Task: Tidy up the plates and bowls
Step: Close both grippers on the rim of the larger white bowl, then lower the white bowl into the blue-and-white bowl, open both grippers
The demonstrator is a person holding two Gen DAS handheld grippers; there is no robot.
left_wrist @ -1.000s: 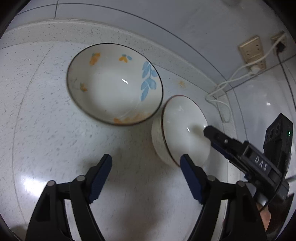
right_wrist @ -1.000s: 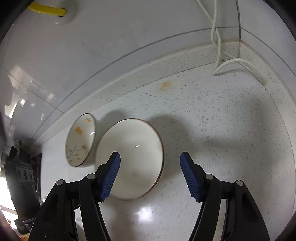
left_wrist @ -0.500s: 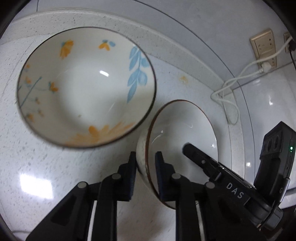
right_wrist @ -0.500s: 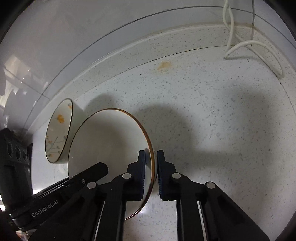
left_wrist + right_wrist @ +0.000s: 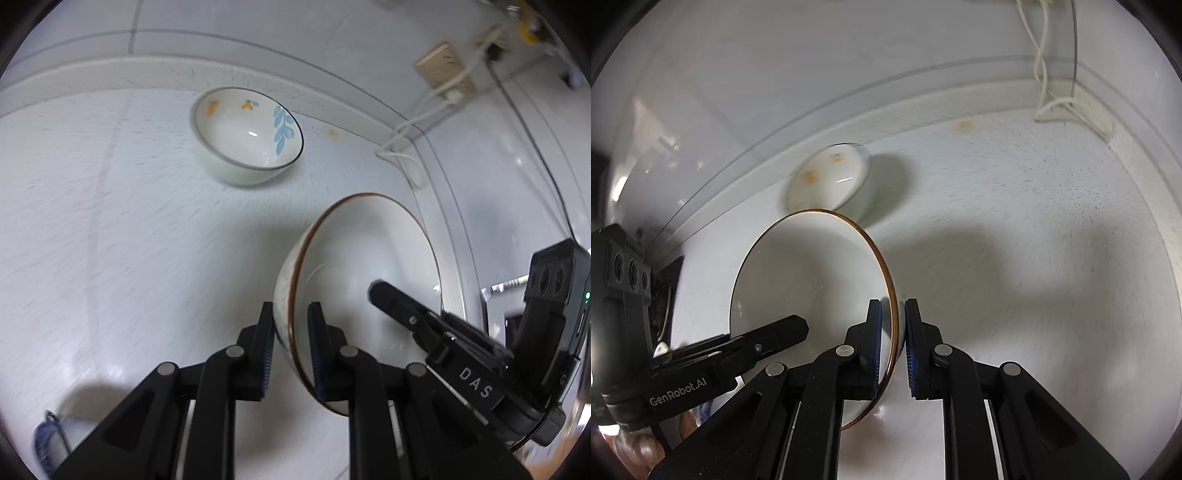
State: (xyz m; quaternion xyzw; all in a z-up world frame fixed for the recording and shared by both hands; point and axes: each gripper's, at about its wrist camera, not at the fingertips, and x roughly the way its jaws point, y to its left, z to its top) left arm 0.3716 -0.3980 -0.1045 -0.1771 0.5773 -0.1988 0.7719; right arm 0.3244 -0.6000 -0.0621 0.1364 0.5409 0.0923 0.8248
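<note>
A plain white bowl with a brown rim is held off the counter by both grippers. My left gripper is shut on its left rim; my right gripper is shut on its right rim, and the bowl shows there too. The right gripper's finger reaches into the bowl in the left wrist view. A flower-painted bowl sits on the counter farther back near the wall, also seen blurred in the right wrist view.
White speckled counter meets a tiled wall behind. White cables hang from a wall socket into the back right corner. A small blue object lies at the lower left.
Both grippers closed on the brown-rimmed bowl's opposite rims and have lifted it up and back; the flowered bowl now looks smaller and farther away.
</note>
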